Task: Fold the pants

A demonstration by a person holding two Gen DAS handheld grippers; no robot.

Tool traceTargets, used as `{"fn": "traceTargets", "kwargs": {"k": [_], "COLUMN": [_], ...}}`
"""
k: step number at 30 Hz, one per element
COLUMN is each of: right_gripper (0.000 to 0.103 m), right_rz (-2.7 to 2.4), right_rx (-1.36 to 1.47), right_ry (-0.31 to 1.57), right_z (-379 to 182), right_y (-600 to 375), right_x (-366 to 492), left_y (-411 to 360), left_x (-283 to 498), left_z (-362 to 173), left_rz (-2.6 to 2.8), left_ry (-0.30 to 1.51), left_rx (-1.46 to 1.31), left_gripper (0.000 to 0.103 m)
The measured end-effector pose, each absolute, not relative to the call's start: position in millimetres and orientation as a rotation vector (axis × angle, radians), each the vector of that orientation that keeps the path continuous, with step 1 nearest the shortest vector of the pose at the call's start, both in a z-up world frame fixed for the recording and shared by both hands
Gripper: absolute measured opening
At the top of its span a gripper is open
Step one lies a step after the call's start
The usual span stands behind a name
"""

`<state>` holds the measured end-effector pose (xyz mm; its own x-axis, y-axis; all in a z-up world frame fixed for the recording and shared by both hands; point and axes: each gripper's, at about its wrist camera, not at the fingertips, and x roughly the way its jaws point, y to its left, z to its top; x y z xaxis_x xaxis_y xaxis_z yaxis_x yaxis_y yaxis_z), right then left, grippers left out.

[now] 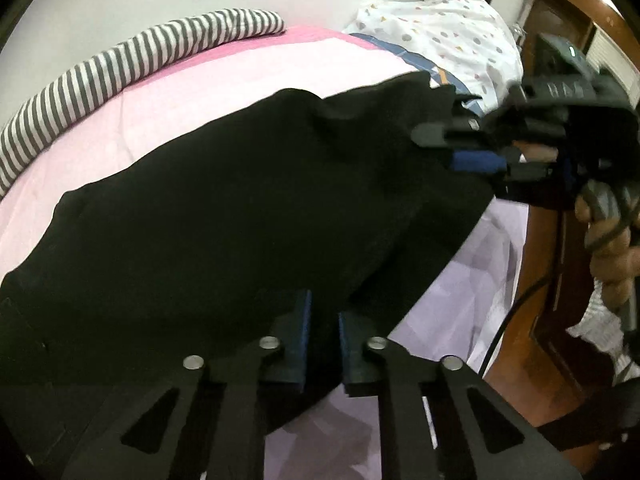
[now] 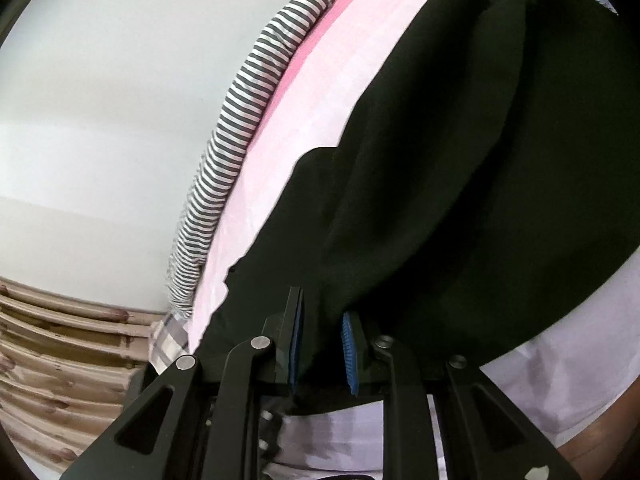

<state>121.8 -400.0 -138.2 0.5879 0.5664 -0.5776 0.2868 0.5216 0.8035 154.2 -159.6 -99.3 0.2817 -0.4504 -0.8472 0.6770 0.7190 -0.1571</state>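
Pink bedsheet (image 1: pixel 192 92) carries the black pants (image 1: pixel 224 208); the left gripper (image 1: pixel 322 336) has pinched their near edge, while the right gripper (image 2: pixel 322 350) loosely straddles a fold.

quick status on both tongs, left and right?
Left tongs: shut on black pants.
Right tongs: fabric sits between the pads, grip cannot be told.
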Motion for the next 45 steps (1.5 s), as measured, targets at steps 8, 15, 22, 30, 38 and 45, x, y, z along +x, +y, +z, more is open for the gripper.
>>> {"fn": "traceTargets", "kwargs": {"k": [8, 15, 22, 30, 38, 45], "right_gripper": [0.034, 0.034, 0.029, 0.018, 0.016, 0.011], "right_rz": [0.014, -0.054, -0.020, -0.078, -0.179, -0.195], "right_rx": [1.089, 1.139, 1.166, 1.131, 1.125, 1.088], "right_ry": [0.914, 0.882, 0.857, 0.792, 0.801, 0.814], "right_z": [-152, -166, -168, -153, -155, -144], "right_y": [-467, -506, -517, -545, -581, -594], "right_x": [104, 116, 145, 155, 159, 182], "left_y": [-156, -153, -154, -154, -154, -154], "left_x": [164, 166, 166, 166, 166, 164], "left_z": [-88, -85, -87, -89, -91, -93], "left_rz": [-0.754, -0.749, -0.740, -0.738, -0.740, -0.740], "left_ry": [1.041, 1.052, 1.065, 1.070, 1.077, 1.082], "left_rx": [0.187, 0.152, 0.153, 0.154, 0.150, 0.149], "left_gripper": [0.008, 0.008, 0.008, 0.008, 0.008, 0.008]}}
